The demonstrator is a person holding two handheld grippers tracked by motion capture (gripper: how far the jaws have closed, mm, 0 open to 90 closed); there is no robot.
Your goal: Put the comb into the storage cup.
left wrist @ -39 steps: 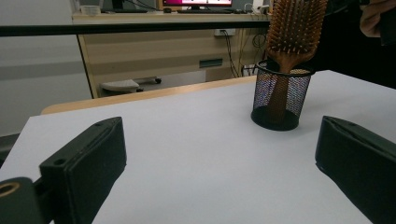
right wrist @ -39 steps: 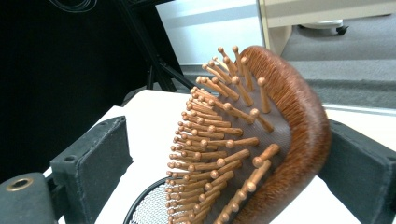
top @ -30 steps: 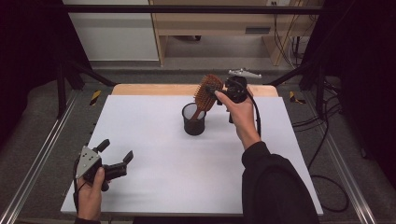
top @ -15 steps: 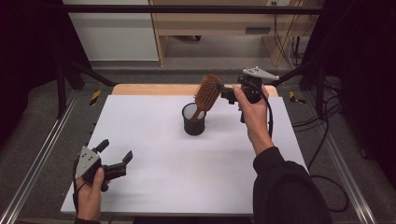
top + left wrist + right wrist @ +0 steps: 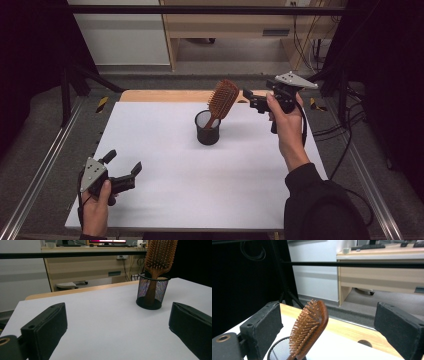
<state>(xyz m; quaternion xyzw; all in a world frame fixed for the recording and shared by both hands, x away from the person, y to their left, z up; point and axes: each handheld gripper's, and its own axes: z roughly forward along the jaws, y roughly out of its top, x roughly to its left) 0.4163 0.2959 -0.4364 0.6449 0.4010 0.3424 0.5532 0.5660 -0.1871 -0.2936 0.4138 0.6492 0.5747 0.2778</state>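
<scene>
With the hairbrush [image 5: 222, 100] seated in the mesh cup [image 5: 207, 128], I back the right gripper [image 5: 252, 99] off straight, jaws open. Left gripper [image 5: 123, 171] idles, jaws open, on the desk [image 5: 165, 165].

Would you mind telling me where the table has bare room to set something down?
Bare white table lies between the left gripper and the mesh cup. Only the far middle is taken, by cup and hairbrush.

Around the cup [image 5: 207, 131] the desk [image 5: 165, 150] lies bare on every side; only the brush [image 5: 221, 101], leaning out of the cup, blocks the way from above.
</scene>
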